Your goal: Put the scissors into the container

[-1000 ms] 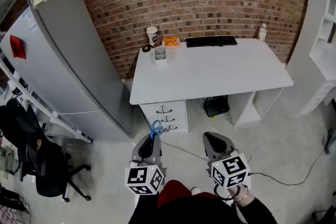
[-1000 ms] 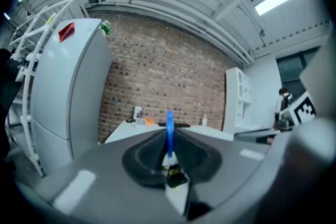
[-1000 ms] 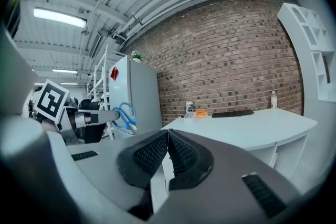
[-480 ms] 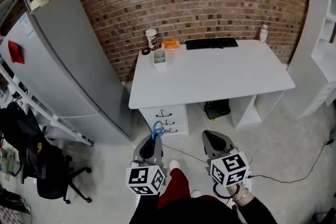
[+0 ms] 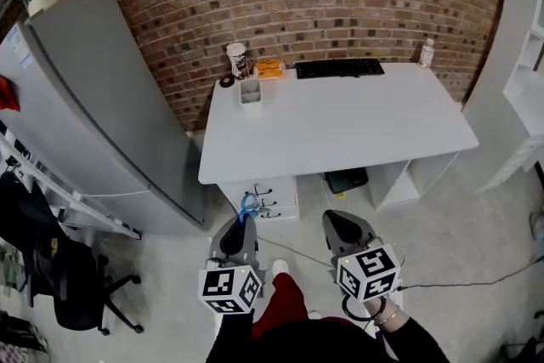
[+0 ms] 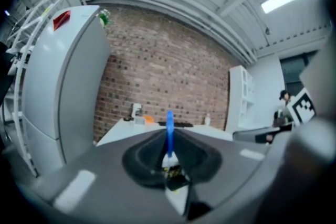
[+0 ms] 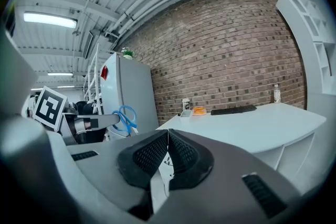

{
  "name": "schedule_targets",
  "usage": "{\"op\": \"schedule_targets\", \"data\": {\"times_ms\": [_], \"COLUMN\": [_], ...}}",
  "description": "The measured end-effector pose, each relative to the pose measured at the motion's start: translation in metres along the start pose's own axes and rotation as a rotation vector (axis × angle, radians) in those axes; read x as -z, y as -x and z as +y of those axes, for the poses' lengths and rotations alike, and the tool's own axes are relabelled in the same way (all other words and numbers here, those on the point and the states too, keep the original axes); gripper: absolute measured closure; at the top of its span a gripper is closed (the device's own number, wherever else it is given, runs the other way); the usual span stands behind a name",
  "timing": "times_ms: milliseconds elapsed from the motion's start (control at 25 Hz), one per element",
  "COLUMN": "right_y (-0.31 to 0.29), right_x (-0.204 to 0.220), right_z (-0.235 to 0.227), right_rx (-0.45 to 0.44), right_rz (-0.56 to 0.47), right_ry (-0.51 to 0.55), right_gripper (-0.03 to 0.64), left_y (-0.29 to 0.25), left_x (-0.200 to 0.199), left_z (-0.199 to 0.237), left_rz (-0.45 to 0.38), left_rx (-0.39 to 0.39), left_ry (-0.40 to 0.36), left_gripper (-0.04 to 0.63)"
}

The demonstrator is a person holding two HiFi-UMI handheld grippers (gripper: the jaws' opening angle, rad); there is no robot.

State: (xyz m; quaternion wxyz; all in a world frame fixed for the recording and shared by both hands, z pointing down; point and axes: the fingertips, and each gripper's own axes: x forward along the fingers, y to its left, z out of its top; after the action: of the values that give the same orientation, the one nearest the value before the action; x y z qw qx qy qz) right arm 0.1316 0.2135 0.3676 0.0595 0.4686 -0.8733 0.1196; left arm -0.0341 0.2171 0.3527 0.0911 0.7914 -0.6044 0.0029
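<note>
Left gripper (image 5: 240, 223) pinching blue-handled scissors (image 5: 249, 204), handles pointing 12 o'clock — toward the container (image 5: 249, 93), well apart at the 10 o'clock corner of the desk (image 5: 357, 127); right gripper (image 5: 338, 222) pressed together, empty.

scissors (image 5: 248, 205): blue handles, in left hand-held gripper (image 5: 241, 223) | container (image 5: 250, 93): on desk (image 5: 357, 123)

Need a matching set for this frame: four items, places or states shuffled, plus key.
Items:
1. scissors
2. keyboard
3. container
4. bottle

Places or states:
A. back right corner of the desk
B. clamped in the left tool, blue handles sticking out ahead
C. left end of the desk
D. back middle of the desk, along the brick wall

Pairs: 1-B, 2-D, 3-C, 4-A
</note>
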Motion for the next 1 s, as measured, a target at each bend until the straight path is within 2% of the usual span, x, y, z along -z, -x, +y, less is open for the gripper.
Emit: {"op": "schedule_targets", "data": {"times_ms": [1000], "right_y": [-0.176], "right_x": [-0.014], "right_z": [-0.026], "right_rx": [-0.001], "right_rz": [0.076], "right_ry": [-0.037], "right_gripper": [0.607], "left_y": [-0.141], "left_x": [0.003], "left_z": [0.101], "left_rz": [0.073], "left_rx": [0.033], "left_ry": [0.042], "left_gripper": [0.566]}}
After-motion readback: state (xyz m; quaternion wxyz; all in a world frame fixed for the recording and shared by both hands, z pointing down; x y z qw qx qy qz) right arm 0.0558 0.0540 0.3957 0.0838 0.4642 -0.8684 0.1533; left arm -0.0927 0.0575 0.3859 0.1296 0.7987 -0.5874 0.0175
